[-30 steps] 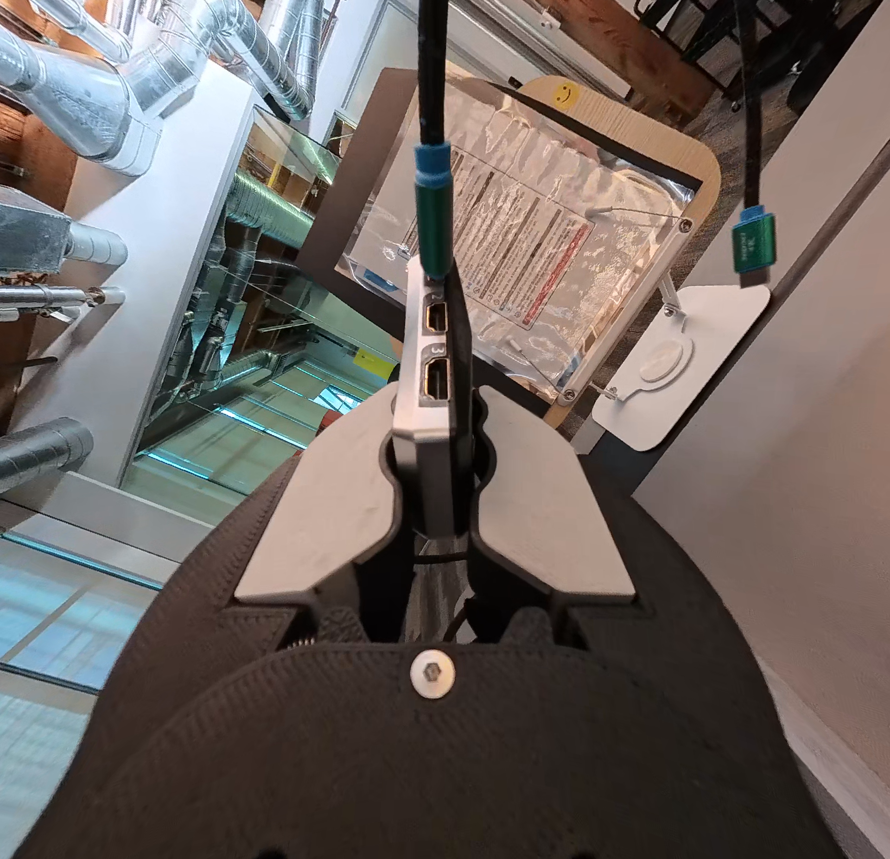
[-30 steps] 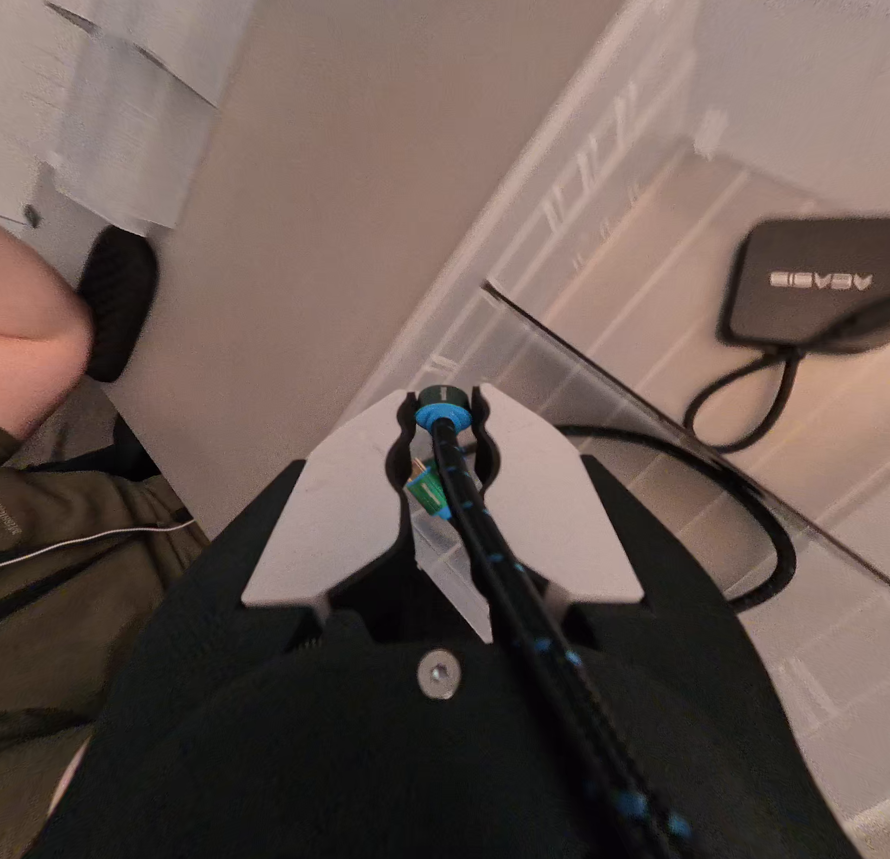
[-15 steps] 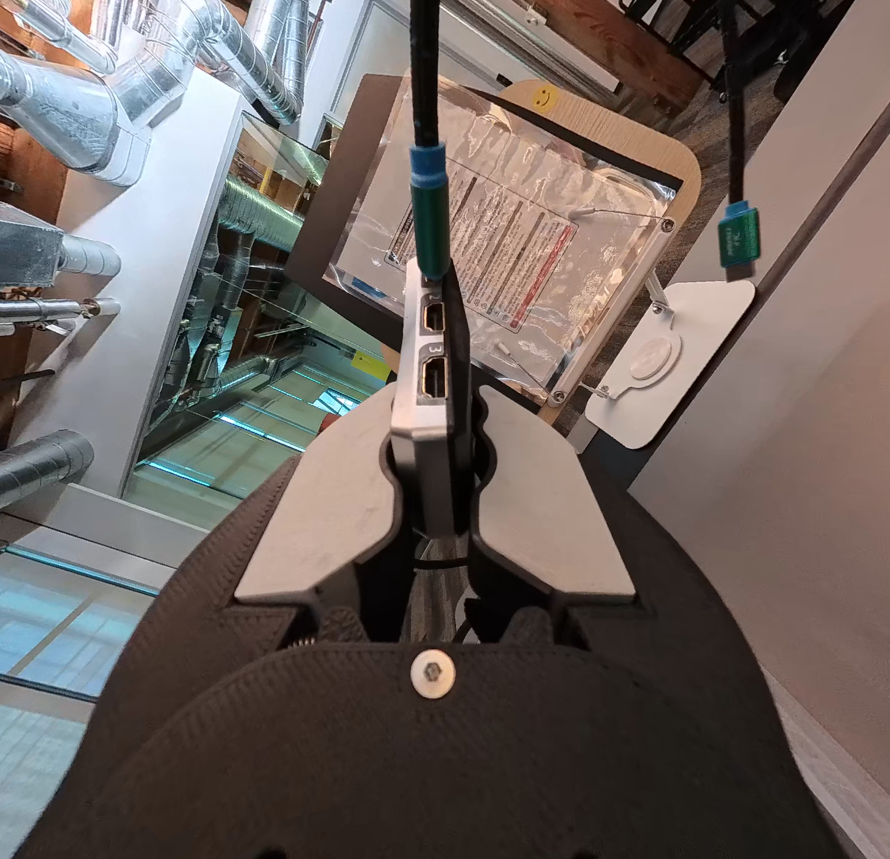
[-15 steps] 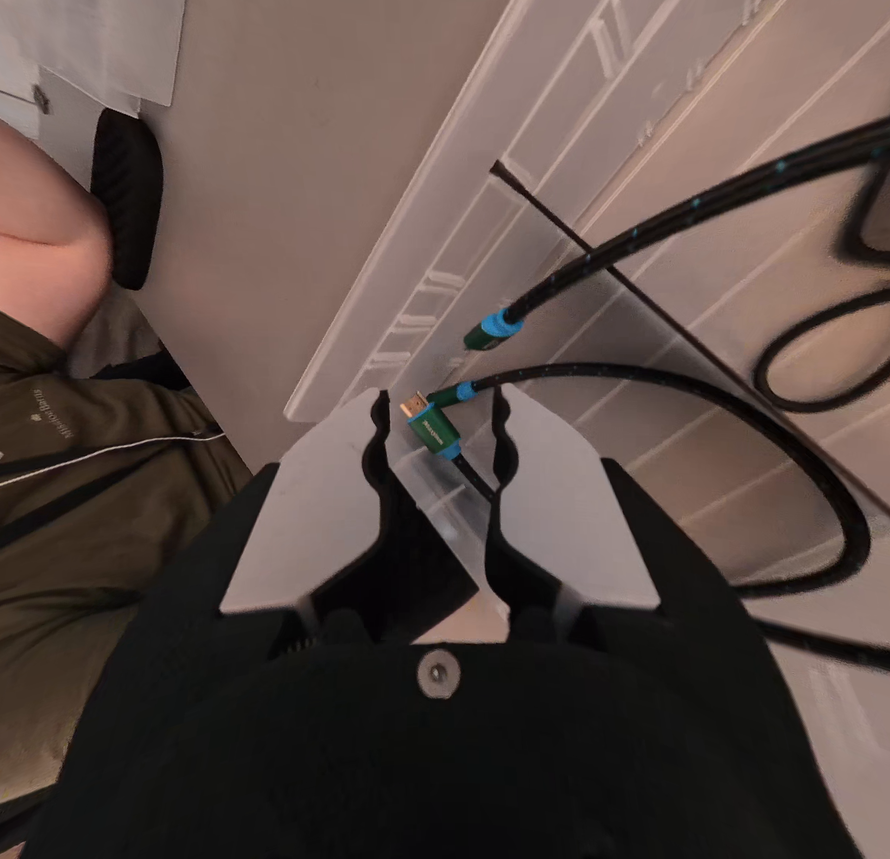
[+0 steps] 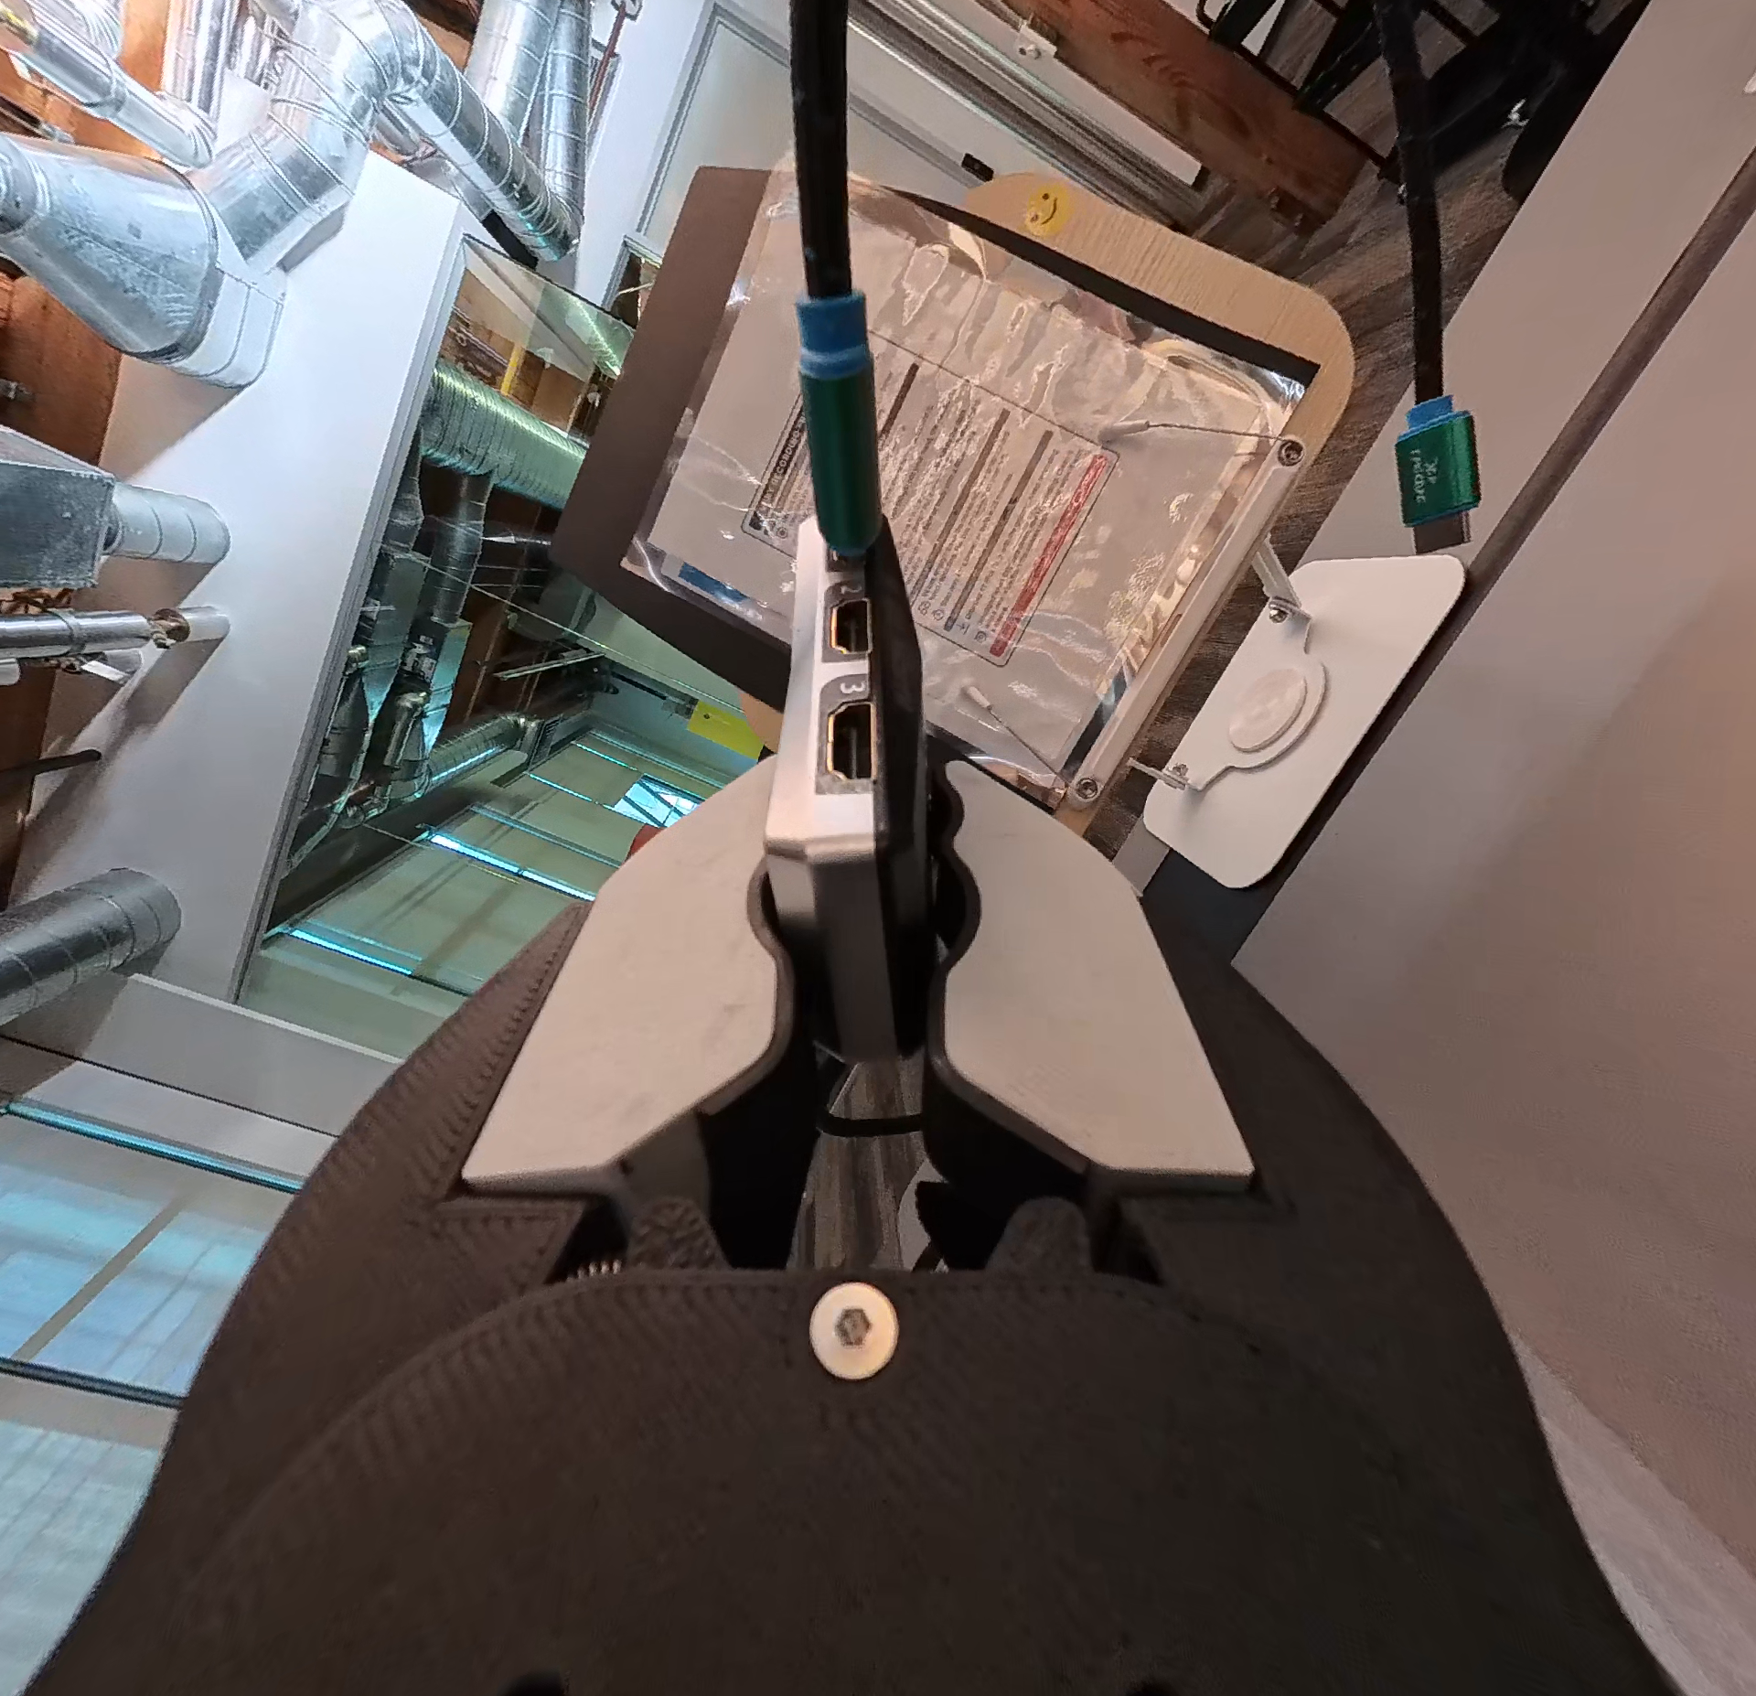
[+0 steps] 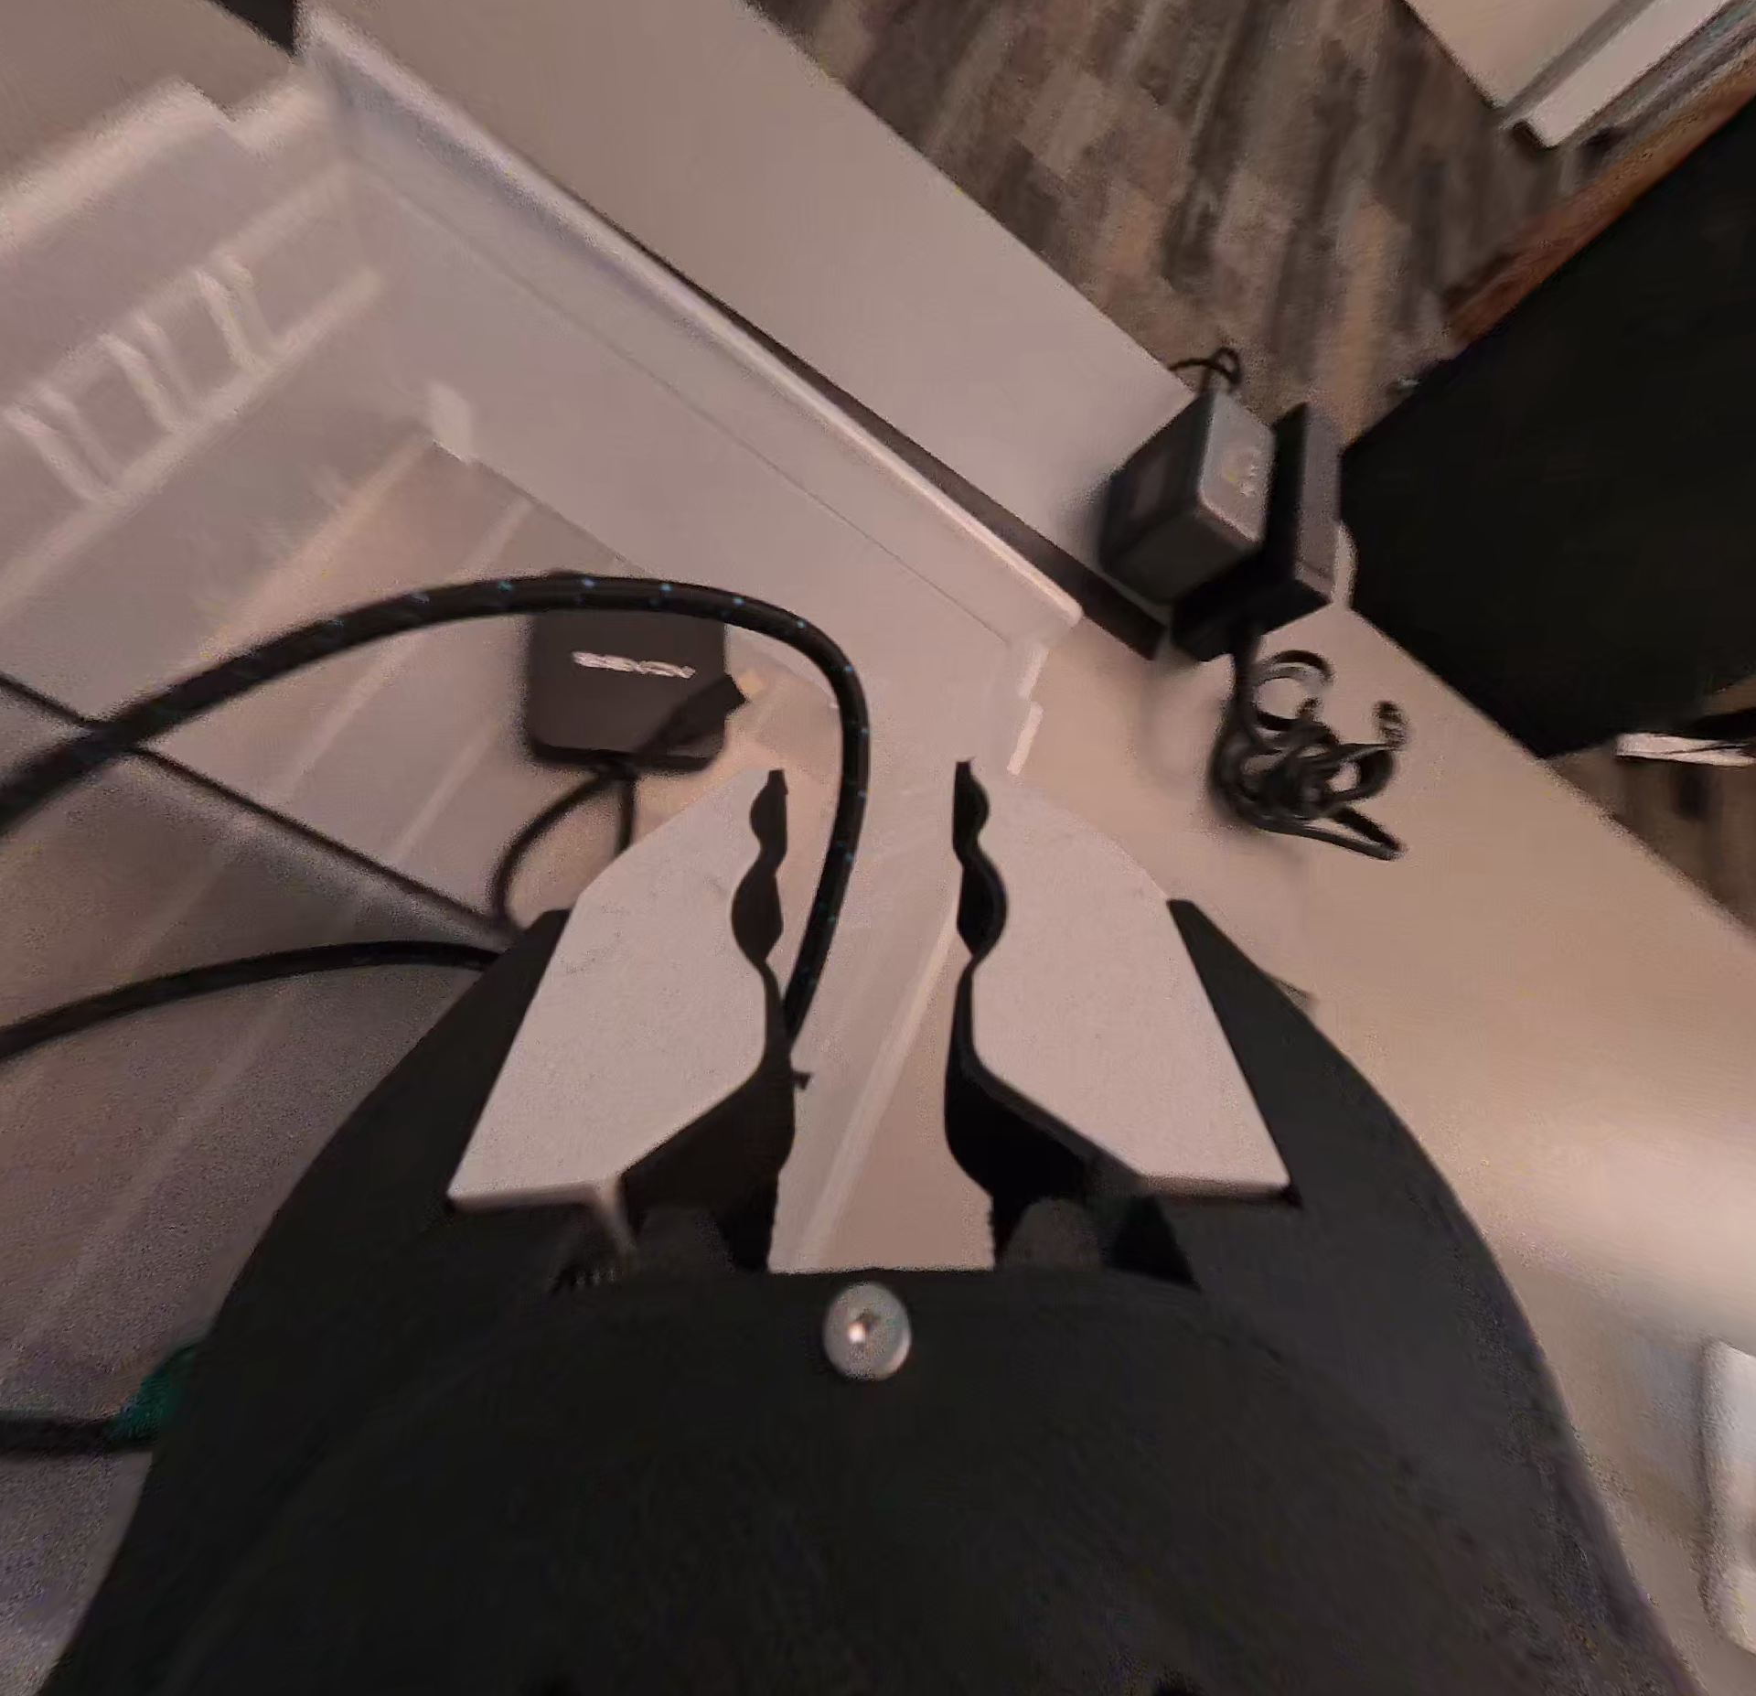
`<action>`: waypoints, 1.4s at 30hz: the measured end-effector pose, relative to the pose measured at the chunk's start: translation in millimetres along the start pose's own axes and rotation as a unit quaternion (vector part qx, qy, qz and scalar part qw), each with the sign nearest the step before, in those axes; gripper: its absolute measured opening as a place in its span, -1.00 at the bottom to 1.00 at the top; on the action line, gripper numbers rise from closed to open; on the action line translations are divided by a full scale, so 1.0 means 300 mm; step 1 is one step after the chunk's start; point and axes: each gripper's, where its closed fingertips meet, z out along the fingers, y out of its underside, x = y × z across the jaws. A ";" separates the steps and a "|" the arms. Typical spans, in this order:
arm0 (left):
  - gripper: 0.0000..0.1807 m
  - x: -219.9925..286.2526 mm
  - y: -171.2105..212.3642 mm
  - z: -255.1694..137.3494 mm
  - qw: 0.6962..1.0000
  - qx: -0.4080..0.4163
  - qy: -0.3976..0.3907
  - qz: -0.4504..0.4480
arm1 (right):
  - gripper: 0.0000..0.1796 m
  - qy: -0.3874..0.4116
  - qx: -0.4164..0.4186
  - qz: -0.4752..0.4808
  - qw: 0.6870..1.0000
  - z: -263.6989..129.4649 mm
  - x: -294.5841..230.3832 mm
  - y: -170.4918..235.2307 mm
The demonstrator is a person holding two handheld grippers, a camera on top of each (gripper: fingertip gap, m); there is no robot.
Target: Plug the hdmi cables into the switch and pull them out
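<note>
A: What is the left gripper [image 5: 855, 881] holding?

B: Its fingers are clamping the switch [image 5: 841, 795] edge-on, so the switch is sticking out past the fingertips. One plug [image 5: 836, 453] is sitting in the port farthest from the fingers, with its cable [image 5: 822, 111] running straight away. Two empty ports are showing between that plug and the fingertips.

A: And the right gripper [image 6: 869, 852]?

B: Its fingers are spread apart and gripping nothing. A braided cable [image 6: 846, 795] is passing loosely through the gap, close to the left finger [image 6: 656, 985]. The view is blurred.

A: Are there other cables?

B: A second plug [image 5: 1437, 477] is dangling free, well off to the right of the left fingers.

A: What could go wrong?

B: I am judging that the loose cable could snag on a finger's notched inner edge and tug the seated plug sideways. The switch is held only by its near end, so an off-axis pull could twist it in the grip. The dangling plug may be swinging, making a clean grab harder.
</note>
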 end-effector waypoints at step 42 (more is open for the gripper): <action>-0.76 0.030 -0.033 -0.004 1.000 0.005 0.005 0.015 | -0.93 -0.166 -0.028 0.409 0.897 -0.340 -0.037 0.032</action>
